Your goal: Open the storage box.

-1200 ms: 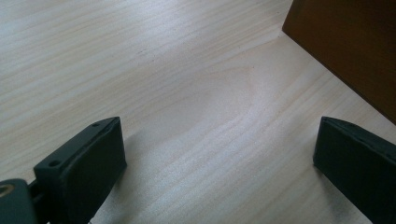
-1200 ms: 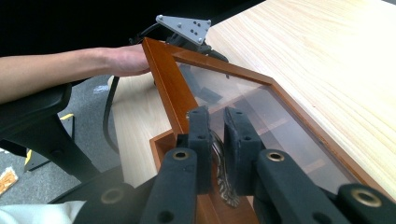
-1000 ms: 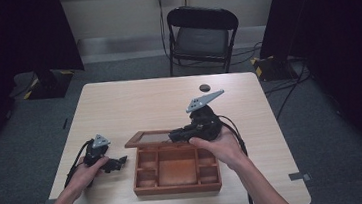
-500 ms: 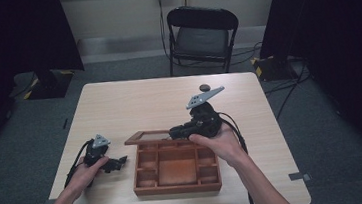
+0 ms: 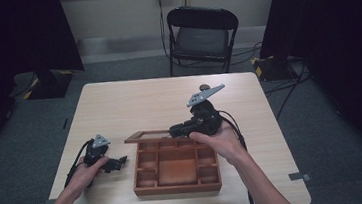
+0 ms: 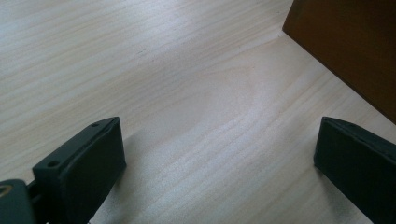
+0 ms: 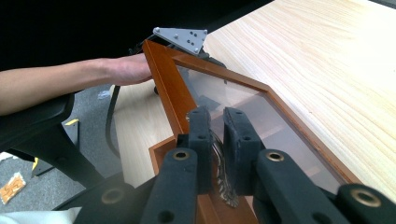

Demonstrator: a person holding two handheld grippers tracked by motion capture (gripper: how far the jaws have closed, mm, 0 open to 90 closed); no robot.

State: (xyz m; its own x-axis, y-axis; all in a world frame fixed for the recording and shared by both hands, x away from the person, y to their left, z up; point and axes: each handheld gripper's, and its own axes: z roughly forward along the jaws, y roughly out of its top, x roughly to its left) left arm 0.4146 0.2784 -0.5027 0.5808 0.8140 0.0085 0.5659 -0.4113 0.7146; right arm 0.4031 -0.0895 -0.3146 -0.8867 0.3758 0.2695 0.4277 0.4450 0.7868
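A wooden box with several compartments sits on the pale table near its front edge. Its glass lid in a wooden frame is lifted off the box at a slant. My right gripper is shut on a small metal latch on the lid's edge, its jaws close together. My left gripper rests on the table just left of the box, open, with bare tabletop between its jaws. The box's side wall rises beyond its right jaw.
A small dark round object lies on the far part of the table, behind the right gripper's grey plate. A black folding chair stands past the table's far edge. Cables trail from both grippers toward the front.
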